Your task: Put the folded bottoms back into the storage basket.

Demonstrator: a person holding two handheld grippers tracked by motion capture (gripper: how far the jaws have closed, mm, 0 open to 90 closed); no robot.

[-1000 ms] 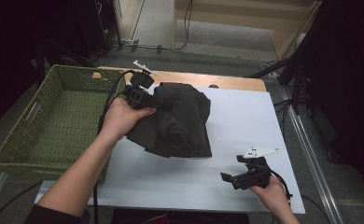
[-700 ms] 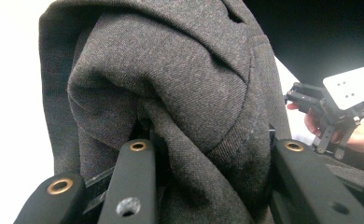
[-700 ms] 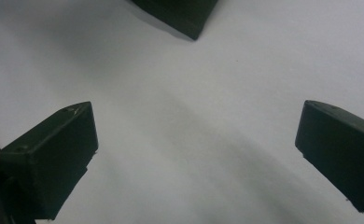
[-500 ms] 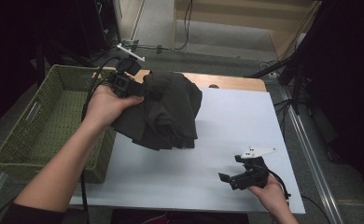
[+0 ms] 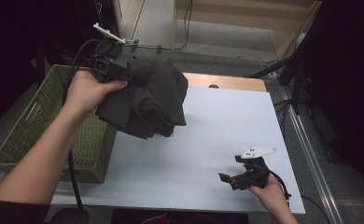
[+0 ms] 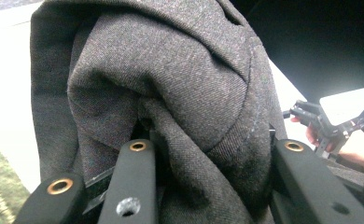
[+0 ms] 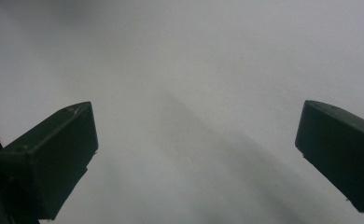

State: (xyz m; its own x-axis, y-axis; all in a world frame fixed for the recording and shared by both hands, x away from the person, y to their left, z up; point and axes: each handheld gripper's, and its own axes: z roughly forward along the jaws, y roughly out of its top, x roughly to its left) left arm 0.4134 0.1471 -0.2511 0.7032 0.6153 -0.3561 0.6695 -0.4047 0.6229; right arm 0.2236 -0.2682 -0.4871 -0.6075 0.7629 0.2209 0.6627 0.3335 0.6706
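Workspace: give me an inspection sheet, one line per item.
Surface: white table top, bare where visible.
Job's things: dark grey garment, bunched, lifted off the table; green woven basket at the table's left edge.
Clutter: nothing seen.
Grippers: left gripper shut on the garment, fabric bunched between its jaws; right gripper open, nothing between its jaws, low over the table.
Cables: black cable hangs from the left gripper.
Surroundings: dark; wooden shelving behind the table.

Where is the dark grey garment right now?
In the high view the dark grey garment hangs bunched from the left gripper, off the white table at its left side, beside the green basket.
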